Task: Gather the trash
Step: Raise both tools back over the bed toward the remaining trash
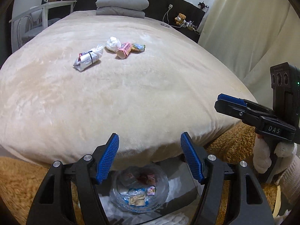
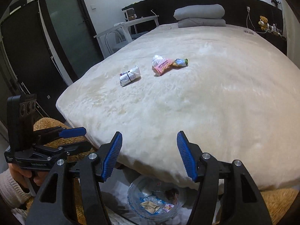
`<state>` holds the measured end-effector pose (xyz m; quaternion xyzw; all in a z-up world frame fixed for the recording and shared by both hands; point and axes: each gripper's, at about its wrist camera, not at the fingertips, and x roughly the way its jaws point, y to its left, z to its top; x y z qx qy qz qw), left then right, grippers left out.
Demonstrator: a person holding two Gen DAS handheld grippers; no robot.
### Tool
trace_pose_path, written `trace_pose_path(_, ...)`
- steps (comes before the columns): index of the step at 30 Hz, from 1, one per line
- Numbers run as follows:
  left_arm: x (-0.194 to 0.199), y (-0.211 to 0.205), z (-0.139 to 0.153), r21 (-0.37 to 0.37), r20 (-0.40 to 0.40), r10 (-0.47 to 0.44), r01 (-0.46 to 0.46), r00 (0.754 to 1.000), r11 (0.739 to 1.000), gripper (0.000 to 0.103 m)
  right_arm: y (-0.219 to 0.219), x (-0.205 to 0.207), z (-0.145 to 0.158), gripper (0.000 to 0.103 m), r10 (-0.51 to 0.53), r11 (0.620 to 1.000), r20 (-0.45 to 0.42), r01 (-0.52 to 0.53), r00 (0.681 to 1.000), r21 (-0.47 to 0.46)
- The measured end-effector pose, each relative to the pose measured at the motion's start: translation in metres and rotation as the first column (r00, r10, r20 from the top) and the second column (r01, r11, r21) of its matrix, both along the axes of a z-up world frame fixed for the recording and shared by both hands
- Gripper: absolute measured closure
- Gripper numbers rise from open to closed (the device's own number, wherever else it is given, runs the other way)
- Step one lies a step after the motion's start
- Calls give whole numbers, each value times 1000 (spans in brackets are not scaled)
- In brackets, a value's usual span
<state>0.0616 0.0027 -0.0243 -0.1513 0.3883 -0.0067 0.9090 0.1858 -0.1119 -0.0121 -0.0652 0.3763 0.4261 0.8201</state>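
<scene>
Several pieces of trash lie on the cream bed (image 1: 131,103): a crumpled white wrapper with a black band (image 1: 88,58) (image 2: 130,76), a white plastic wad (image 1: 113,44) (image 2: 157,59), a pink box (image 1: 124,51) (image 2: 163,66) and a colourful wrapper (image 1: 139,47) (image 2: 181,62). My left gripper (image 1: 150,157) (image 2: 87,137) hangs open and empty over the bed's near edge. My right gripper (image 2: 150,155) (image 1: 218,102) is beside it, also open and empty. Below both, a clear bag-lined bin (image 1: 164,193) (image 2: 131,193) holds several wrappers.
Folded grey bedding (image 1: 121,5) lies at the dark headboard. A white table (image 1: 46,5) stands left of the bed, and a dark door (image 2: 63,18) behind it. A teddy bear (image 1: 181,17) sits on the right shelf by a curtain (image 1: 243,28). A brown shaggy rug (image 1: 18,178) covers the floor.
</scene>
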Motion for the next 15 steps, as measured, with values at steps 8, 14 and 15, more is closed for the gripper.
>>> trace_pose_path(8, 35, 44, 21, 70, 26, 48, -50, 999, 996, 36, 25, 58, 8, 42, -13, 1000, 52, 13, 999, 5)
trace_pose_path(14, 71, 77, 25, 102, 18, 76, -77, 997, 992, 36, 44, 99, 2, 42, -34, 999, 43, 34, 999, 0)
trace_pose_path(15, 79, 82, 24, 108, 14, 78, -80, 997, 991, 36, 47, 107, 1, 42, -34, 999, 42, 34, 999, -5)
